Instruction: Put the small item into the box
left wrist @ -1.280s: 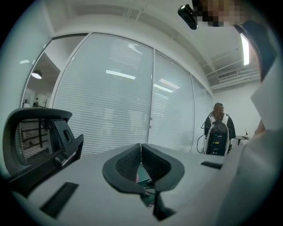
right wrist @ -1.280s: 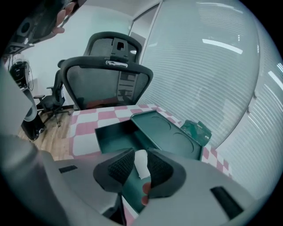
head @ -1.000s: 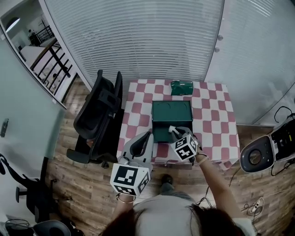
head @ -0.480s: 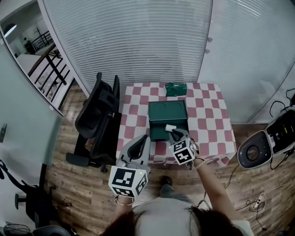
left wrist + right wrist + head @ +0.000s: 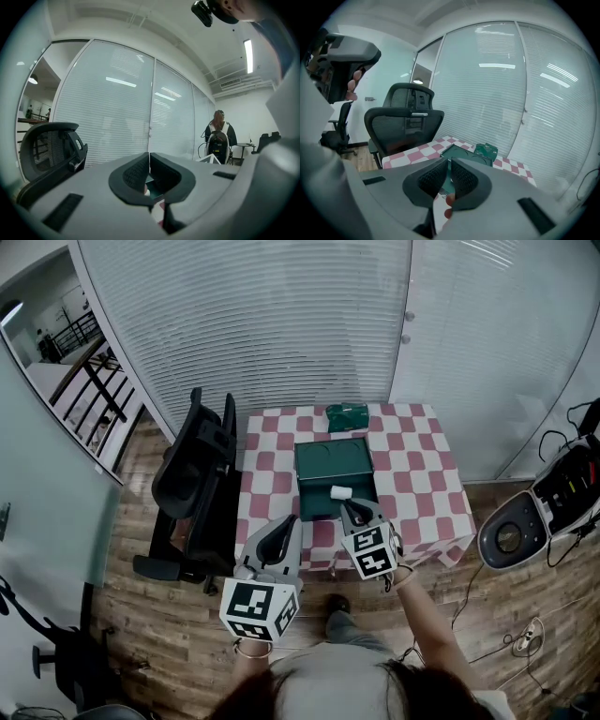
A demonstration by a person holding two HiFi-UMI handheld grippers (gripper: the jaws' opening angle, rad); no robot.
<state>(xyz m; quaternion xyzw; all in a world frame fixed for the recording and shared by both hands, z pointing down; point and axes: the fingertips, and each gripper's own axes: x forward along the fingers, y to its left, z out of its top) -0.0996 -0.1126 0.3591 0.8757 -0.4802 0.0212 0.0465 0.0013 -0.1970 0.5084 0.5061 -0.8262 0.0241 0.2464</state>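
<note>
The small white item (image 5: pixel 341 492) lies inside the open green box (image 5: pixel 319 463), near its front wall, on the checkered table (image 5: pixel 412 484). My right gripper (image 5: pixel 355 511) hovers just in front of the item, over the box's front edge. Its jaws are closing, and a thin slit between them holds nothing. In the right gripper view (image 5: pixel 449 162), the box (image 5: pixel 465 154) shows beyond the pads. My left gripper (image 5: pixel 285 526) hangs at the table's front left edge with its jaws together and empty, as the left gripper view (image 5: pixel 149 158) also shows.
A green packet (image 5: pixel 347 415) lies at the table's far edge behind the box. A black office chair (image 5: pixel 192 479) stands against the table's left side. A round grey machine (image 5: pixel 511 538) sits on the wood floor to the right. A person with a backpack (image 5: pixel 218 138) stands far off.
The white item left the right gripper's jaws and now lies in the box. The right gripper drew back a little toward me. The left gripper stayed low at the front left.
</note>
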